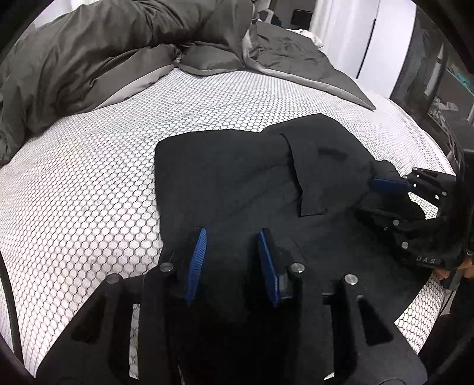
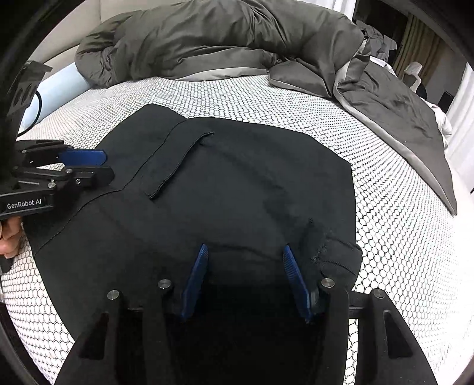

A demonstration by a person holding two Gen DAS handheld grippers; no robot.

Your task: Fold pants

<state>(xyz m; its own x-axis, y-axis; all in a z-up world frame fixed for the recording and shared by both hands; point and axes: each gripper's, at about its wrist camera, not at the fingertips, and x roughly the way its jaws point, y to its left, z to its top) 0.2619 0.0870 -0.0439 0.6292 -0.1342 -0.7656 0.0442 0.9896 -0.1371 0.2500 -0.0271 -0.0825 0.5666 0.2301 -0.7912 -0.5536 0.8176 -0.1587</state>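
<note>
Black pants (image 2: 225,189) lie folded on the bed (image 1: 89,183). Left gripper (image 1: 232,263) and right gripper (image 2: 246,278) hover over them, jaws parted, gripping nothing. Next: pinch an edge, fold again.

A bed (image 2: 400,237) wears a white sheet printed with dark hexagons. A rumpled grey duvet (image 2: 213,38) is heaped at its far side. White curtains (image 1: 340,26) hang beyond, beside a dark shelving unit (image 1: 438,74). A white chair (image 2: 413,72) stands in the dim far corner.
</note>
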